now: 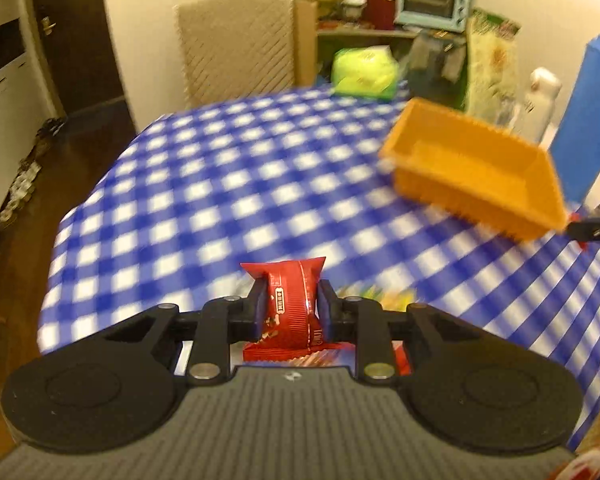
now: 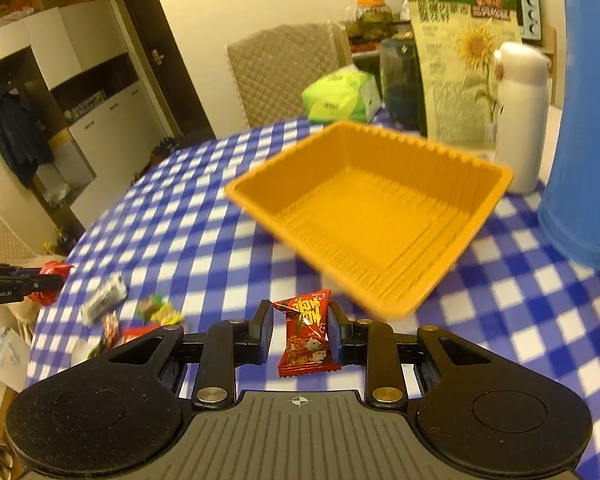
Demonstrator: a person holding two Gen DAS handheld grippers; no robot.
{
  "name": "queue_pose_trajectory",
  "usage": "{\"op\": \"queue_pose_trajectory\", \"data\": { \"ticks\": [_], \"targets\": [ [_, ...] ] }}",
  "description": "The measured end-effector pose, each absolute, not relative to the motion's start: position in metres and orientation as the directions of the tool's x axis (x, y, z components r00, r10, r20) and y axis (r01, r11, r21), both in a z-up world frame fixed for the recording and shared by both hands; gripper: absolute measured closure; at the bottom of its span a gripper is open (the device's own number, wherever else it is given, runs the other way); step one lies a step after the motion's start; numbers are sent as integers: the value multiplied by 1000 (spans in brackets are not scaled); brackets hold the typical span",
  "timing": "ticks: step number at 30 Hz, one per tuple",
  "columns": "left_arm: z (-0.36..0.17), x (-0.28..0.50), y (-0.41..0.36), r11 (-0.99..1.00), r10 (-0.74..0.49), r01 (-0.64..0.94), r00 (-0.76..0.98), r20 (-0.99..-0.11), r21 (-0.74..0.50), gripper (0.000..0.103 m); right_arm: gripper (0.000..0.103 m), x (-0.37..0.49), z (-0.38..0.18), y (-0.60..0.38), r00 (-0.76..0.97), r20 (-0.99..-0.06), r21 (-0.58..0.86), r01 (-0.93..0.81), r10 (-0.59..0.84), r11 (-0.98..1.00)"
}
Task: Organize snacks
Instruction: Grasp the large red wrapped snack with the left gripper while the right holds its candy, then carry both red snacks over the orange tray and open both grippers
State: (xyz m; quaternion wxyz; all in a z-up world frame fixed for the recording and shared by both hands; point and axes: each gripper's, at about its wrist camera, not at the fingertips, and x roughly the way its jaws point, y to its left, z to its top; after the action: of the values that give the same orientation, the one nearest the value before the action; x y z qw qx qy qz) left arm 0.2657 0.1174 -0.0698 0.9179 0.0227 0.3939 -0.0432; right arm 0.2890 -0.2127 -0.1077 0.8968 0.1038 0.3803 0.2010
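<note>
While both hands hung over the checked table point(image 1: 188, 184), each gripper pinched a wrapped snack. Left gripper point(image 1: 293, 307) clamped a red packet point(image 1: 294, 304) across its fat middle, wrapper puckered. Right gripper point(image 2: 300, 330) held a red candy point(image 2: 309, 330), the right pad against it, a gap showing on the left. Both looked light, soft, crinkly and slick, so I'd grip the body, not the crimped ends. Orange tray point(image 2: 380, 216) sat empty, far right. Loose snacks point(image 2: 132, 312) lay near left.
</note>
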Motion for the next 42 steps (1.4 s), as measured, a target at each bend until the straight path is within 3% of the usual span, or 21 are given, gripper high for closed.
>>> {"op": "queue_pose_trajectory", "data": {
  "ticks": [17,35,42],
  "targets": [
    [-63,398,-47,956,-248,285,654,-715,-71,79,74,367,-108,-244,673,-629,339,-212,389,917],
    [-110,465,-101,944,-250,321,561,-789,-71,78,74,408,-125,-258,671,-661,329,-145,337,933],
    [-110,463,-94,943,-250,327,567,-785,-64,71,74,412,-128,-255,664,-665,334,-145,342,931]
  ]
}}
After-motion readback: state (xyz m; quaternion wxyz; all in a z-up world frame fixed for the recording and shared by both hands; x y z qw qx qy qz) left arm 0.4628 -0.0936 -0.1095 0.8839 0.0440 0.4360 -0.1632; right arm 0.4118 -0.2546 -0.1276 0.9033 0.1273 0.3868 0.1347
